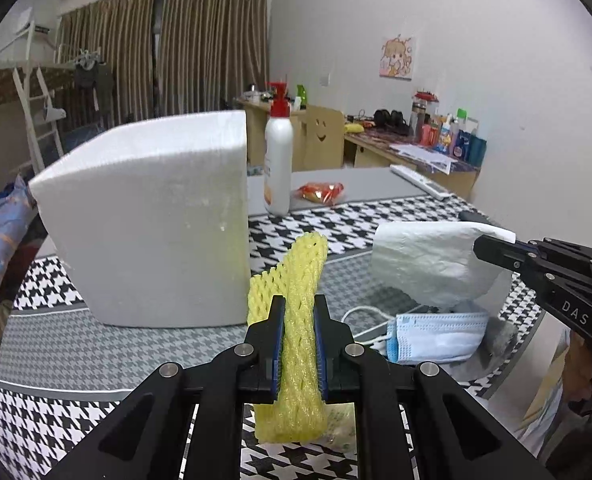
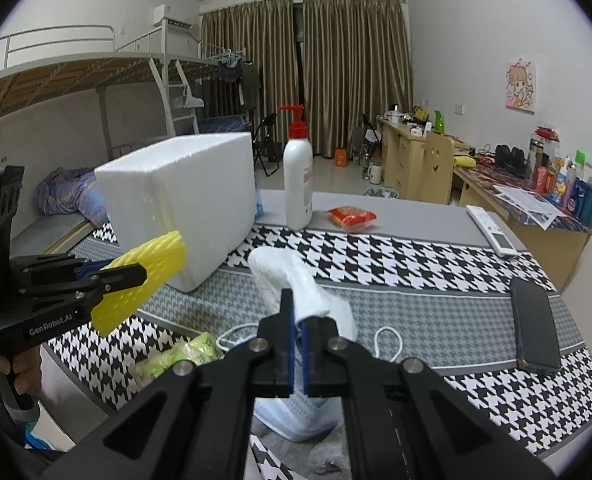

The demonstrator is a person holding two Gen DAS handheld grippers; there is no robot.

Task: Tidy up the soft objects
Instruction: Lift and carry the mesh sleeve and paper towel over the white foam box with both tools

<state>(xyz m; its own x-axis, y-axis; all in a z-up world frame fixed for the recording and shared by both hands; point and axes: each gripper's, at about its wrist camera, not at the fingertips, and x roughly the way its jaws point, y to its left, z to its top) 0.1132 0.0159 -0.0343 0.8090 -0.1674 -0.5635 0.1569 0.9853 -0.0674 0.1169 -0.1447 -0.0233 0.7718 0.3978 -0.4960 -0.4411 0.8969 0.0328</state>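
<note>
Foam net [image 1: 296,320] clamped mid-length in left tool [image 1: 299,334], held above table [image 1: 76,344]. Tissue [image 2: 296,284] pinched at edge in right tool [image 2: 297,338]. Both light, squashy; tissue tears easily. Mask [image 1: 439,338] below: take by body.

r gripper [image 2: 297,320] fingers pinching white tissue [image 2: 292,280], l gripper [image 2: 130,274] w/ yellow foam net [image 2: 144,276]
</note>
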